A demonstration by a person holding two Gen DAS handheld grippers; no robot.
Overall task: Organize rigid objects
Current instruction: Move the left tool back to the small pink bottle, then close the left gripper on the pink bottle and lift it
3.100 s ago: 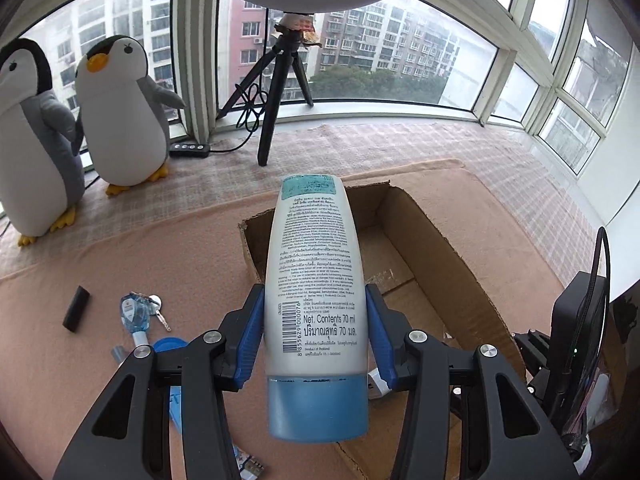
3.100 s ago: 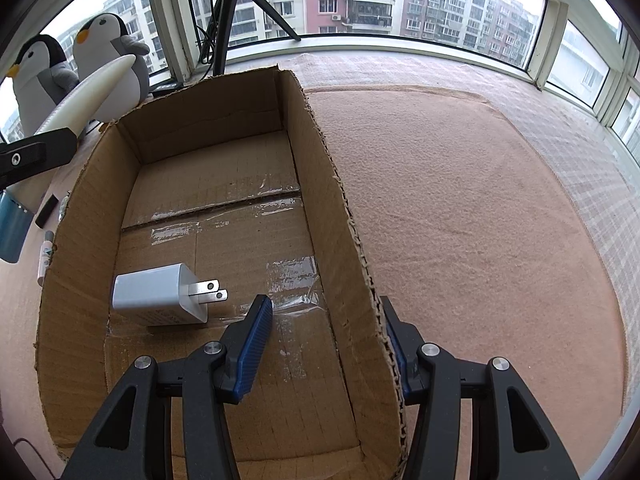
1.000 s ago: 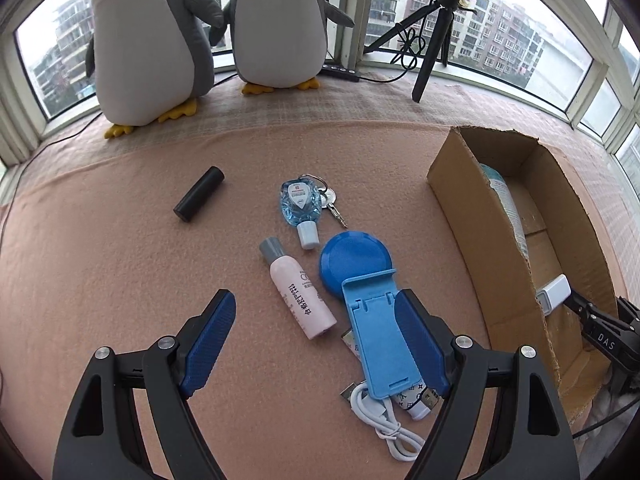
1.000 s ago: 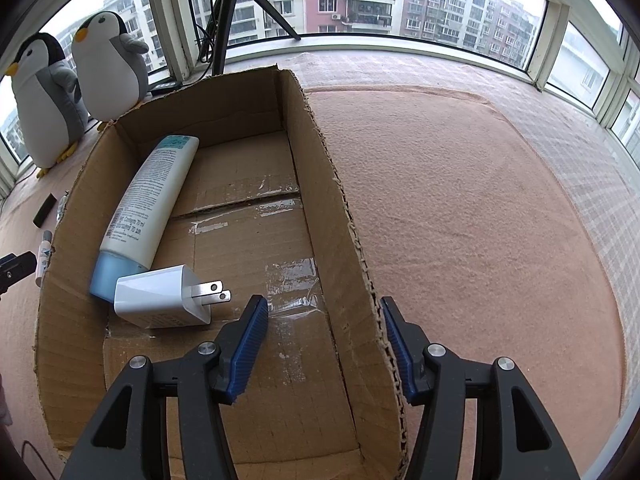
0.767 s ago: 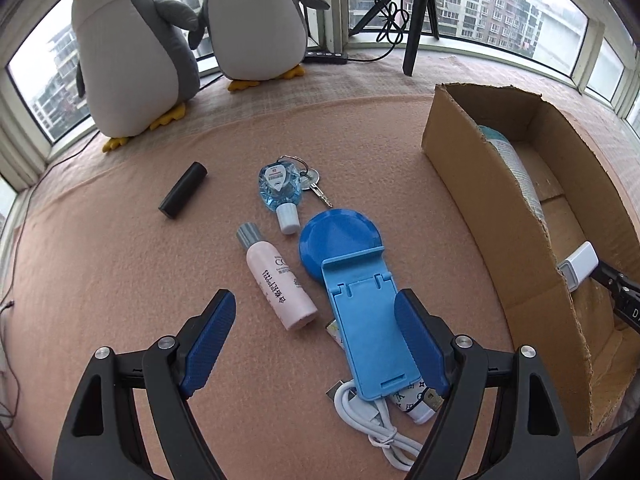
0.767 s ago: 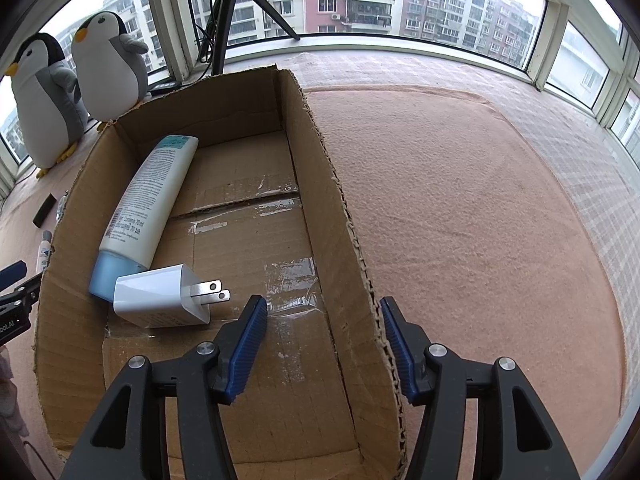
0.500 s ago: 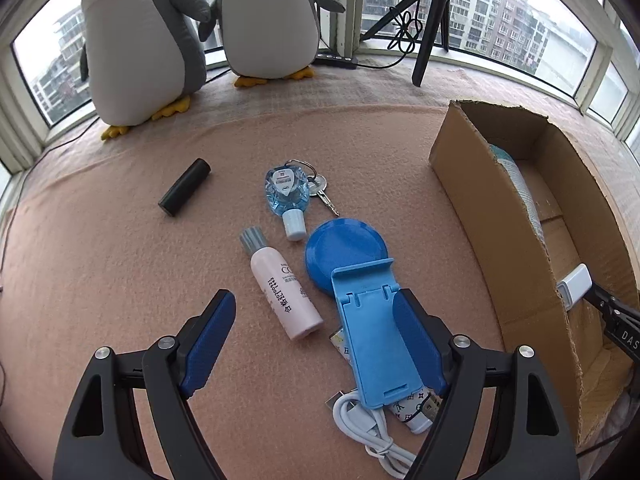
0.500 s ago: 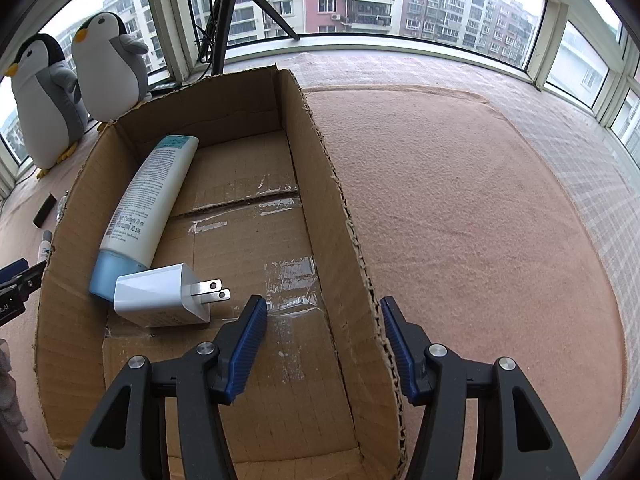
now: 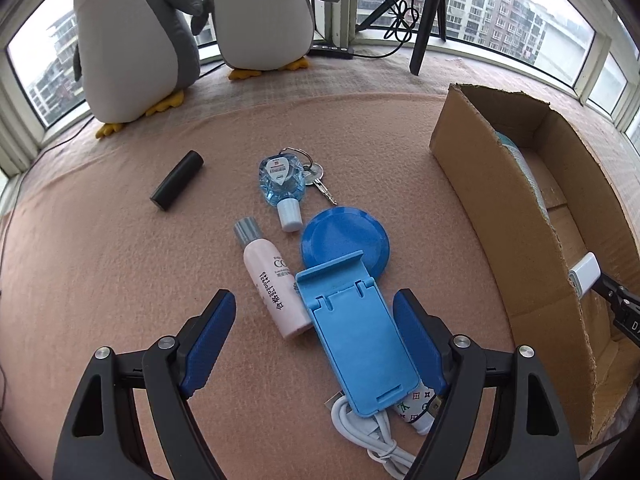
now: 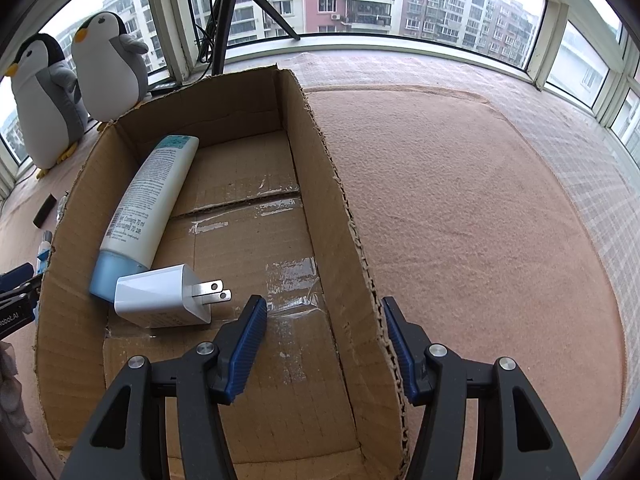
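Pink carpet (image 9: 100, 248) covers the floor under all the things. In the left wrist view, two plush penguins (image 9: 136, 40) stand at the upper left by the window. Below them a black tube (image 9: 177, 180) lies alone on the carpet. Near the middle is a clear blue bottle (image 9: 282, 186) with keys (image 9: 318, 178) touching it. Just below lie a pink bottle (image 9: 272, 280), a round blue lid (image 9: 344, 242) and a blue phone stand (image 9: 356, 340), all close together. The stand lies partly over the lid. A white cable (image 9: 368, 432) and a small patterned thing peek out from under the stand's near end. The left tongs (image 9: 314, 336) hang wide open above the pink bottle and the stand, holding nothing. A tripod (image 9: 426, 12) stands at the top, right of the middle. At the right of the frame is the cardboard box (image 9: 500, 216).

In the right wrist view, the box fills the left and middle of the frame. A white lotion tube (image 10: 148, 200) lies along its left wall, blue cap toward the camera. A white plug charger (image 10: 160, 300) rests just at the cap, prongs pointing right. The right tongs (image 10: 324, 344) are wide open, with the box's right wall (image 10: 344, 216) between the two fingers, not squeezed. The carpet at the right is bare.
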